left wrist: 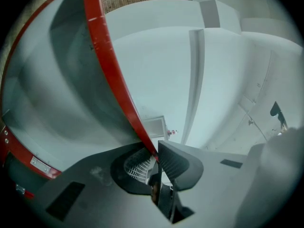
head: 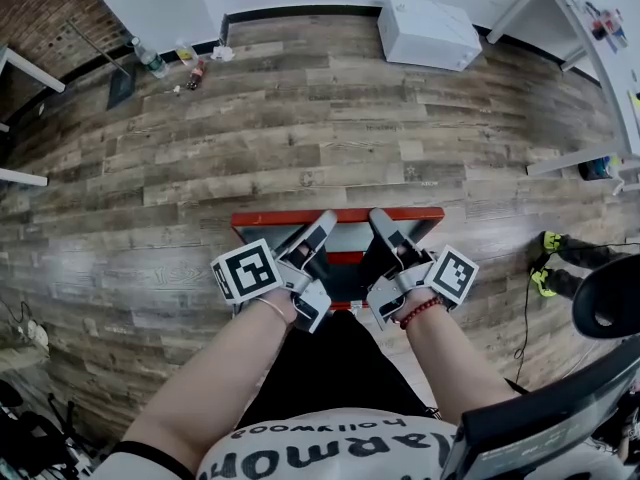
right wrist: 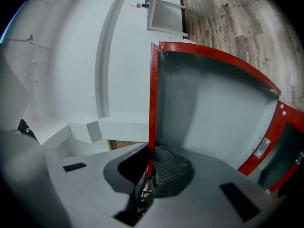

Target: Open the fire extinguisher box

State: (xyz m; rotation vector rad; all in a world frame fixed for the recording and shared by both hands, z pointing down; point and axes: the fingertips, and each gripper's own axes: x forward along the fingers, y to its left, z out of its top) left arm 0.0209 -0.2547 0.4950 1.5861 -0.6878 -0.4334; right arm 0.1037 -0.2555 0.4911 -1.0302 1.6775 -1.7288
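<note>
Red-framed box lid [right wrist: 209, 118] pinched by left hand-held gripper [left wrist: 156, 156] and right hand-held gripper [right wrist: 150, 161]

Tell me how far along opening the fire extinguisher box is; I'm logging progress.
Done: both grips are made. The left gripper is shut on one red door edge, the right gripper on a second red edge. In hand: the opening; each edge stands clear with white wall beyond it, so the box looks partly open. Left: probably swinging wider, then letting go.
</note>
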